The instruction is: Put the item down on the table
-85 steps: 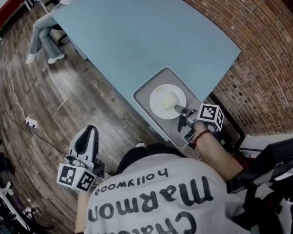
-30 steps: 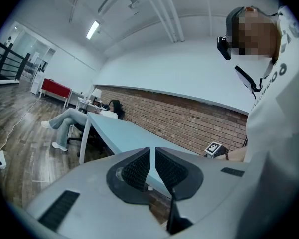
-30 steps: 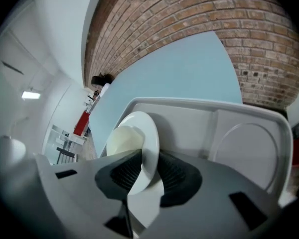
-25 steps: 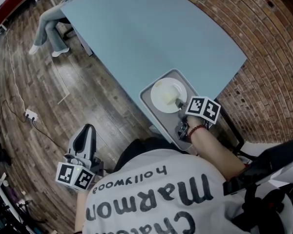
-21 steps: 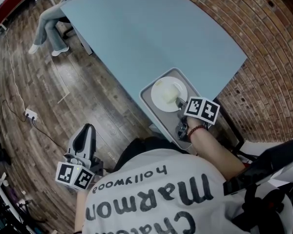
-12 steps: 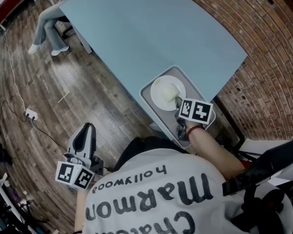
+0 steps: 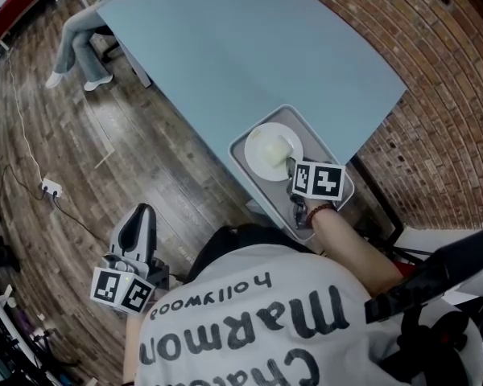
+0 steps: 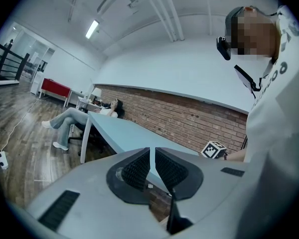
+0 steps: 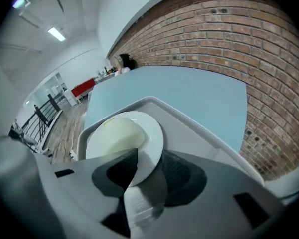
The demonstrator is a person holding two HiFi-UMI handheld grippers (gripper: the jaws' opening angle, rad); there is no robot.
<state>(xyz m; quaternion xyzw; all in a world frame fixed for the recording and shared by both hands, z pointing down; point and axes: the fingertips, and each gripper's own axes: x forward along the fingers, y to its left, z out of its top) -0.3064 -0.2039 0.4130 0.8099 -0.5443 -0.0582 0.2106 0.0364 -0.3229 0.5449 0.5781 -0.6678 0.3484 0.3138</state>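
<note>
Only the view from the right tongs (image 9: 150, 154) shows the plate (image 9: 122, 133) rim between ribbed jaws that have just been opening wide; overhead, the marker cube (image 7: 318, 180) hides this and has rolled flatter than a second ago. The glossy round plate sits in a grey tray (image 7: 324, 146) at the 5 o'clock corner of the blue table (image 7: 249, 47). The left tongs (image 8: 152, 156), at 7 o'clock, are closed, empty
</note>
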